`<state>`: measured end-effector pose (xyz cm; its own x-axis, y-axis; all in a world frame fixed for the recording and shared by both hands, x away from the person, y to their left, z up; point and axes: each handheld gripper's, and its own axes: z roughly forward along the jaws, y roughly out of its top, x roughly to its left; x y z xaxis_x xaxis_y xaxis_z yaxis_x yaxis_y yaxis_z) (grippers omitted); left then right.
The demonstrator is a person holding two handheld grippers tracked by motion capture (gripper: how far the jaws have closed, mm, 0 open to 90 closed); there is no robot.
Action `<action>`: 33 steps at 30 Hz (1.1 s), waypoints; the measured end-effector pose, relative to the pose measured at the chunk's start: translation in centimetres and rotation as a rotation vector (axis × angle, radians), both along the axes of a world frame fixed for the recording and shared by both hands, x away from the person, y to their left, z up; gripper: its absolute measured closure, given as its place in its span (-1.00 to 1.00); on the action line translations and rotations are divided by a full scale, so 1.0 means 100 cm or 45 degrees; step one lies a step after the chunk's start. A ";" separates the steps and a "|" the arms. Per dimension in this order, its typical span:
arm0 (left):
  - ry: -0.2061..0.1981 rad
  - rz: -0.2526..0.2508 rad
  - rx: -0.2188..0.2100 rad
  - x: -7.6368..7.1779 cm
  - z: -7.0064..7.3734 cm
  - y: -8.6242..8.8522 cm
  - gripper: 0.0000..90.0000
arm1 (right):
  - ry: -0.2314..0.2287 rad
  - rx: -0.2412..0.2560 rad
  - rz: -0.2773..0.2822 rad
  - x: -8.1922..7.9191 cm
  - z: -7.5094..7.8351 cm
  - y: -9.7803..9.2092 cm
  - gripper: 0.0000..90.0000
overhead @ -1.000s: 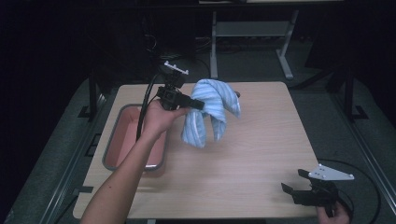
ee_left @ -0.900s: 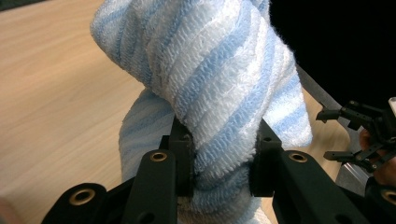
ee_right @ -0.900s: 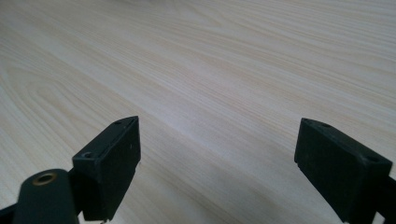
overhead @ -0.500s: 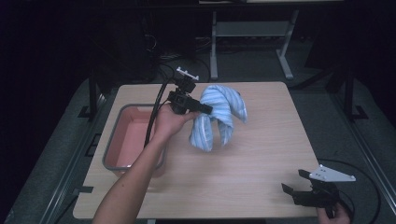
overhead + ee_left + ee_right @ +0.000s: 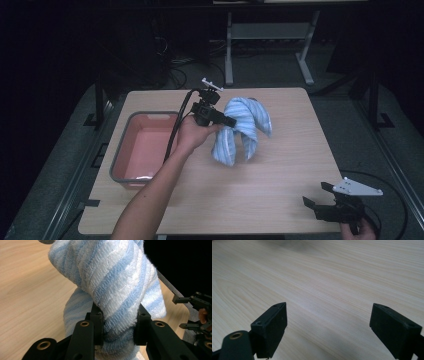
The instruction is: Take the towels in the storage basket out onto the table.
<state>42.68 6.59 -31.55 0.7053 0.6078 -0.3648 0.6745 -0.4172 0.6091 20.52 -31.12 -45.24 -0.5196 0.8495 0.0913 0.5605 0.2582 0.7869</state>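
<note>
— Towel (image 5: 243,130) first: where does it sit for you?

— Middle of the high view, a little above centre. It hangs bunched from my left gripper (image 5: 227,121) over the desk (image 5: 280,165), its two striped lobes drooping down and its lower ends at or just above the wood; I cannot tell whether they touch.

— And the pink bin (image 5: 145,147)?

— Left of centre in the same view, on the desk, just beyond my left hand (image 5: 192,136) on the side away from the towel. So the cloth lies right of my fingers and the bin left of them. My guess is that any drop into it means swinging back across my own wrist.

— Long axis?

— Roughly top to bottom in the frame, since the cloth hangs down from the pinch point.

— How firm is the hold?

— In the left gripper view my fingers (image 5: 96,323) are clamped on a thick twist of terry, which bulges upward past them.

— The other hand?

— My right gripper (image 5: 320,210) rests low in the bottom right corner, well apart from the towel. Its fingers (image 5: 272,327) are spread wide with nothing but bare wood between them. The left is far nearer.
</note>
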 end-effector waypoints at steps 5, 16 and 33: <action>0.005 0.011 -0.005 0.000 -0.008 -0.006 0.52 | -0.005 0.002 0.000 -0.001 0.000 0.001 -0.69; 0.048 0.019 0.010 0.005 -0.030 -0.015 0.52 | -0.003 0.008 0.002 -0.001 -0.001 0.001 -0.69; 0.108 0.043 0.018 0.008 -0.057 -0.025 0.52 | -0.002 0.003 0.017 -0.001 -0.001 0.004 -0.69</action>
<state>43.49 4.07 -37.22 0.6512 0.6363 -0.4136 0.7373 -0.4013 0.5435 20.43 -30.74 -45.29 -0.5312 0.8422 0.0922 0.5556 0.2641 0.7884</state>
